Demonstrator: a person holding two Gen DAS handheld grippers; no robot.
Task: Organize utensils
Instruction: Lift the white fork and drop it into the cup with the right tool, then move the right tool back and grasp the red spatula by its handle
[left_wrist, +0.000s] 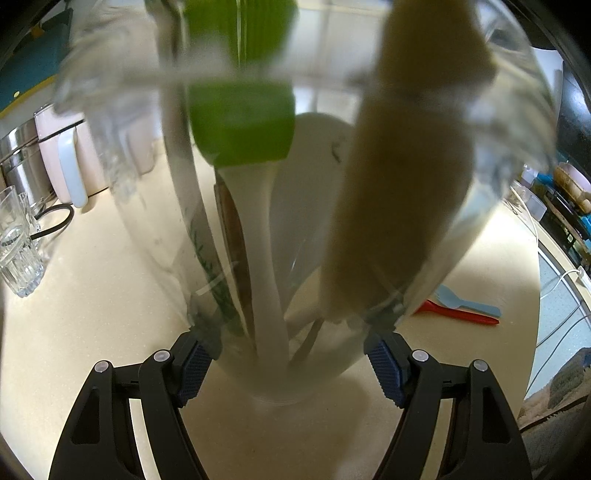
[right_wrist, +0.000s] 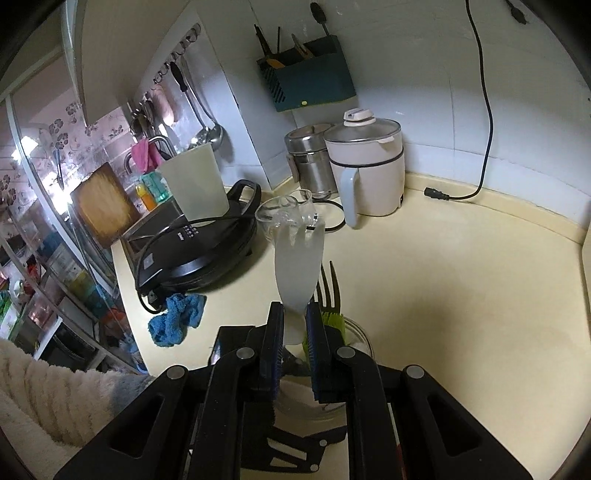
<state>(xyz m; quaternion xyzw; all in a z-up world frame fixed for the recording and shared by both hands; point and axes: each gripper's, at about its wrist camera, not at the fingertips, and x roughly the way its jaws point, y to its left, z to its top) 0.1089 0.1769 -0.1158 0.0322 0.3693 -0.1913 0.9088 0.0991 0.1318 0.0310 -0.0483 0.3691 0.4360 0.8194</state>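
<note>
In the left wrist view my left gripper is shut on a clear glass jar, its blue pads pressed against both sides of the base. In the jar stand a green silicone brush, a wooden spatula and a white handle. A red spoon and a blue fork lie on the cream counter to the right. In the right wrist view my right gripper is shut on a frosted white plastic fork, tines pointing away, just above the jar rim, a dark fork and the green brush.
Ribbed glass tumblers stand at the left. A white kettle, a steel canister, a glass measuring cup, a black griddle and a blue cloth line the back and left. A power plug lies by the wall. A fleecy sleeve is at lower left.
</note>
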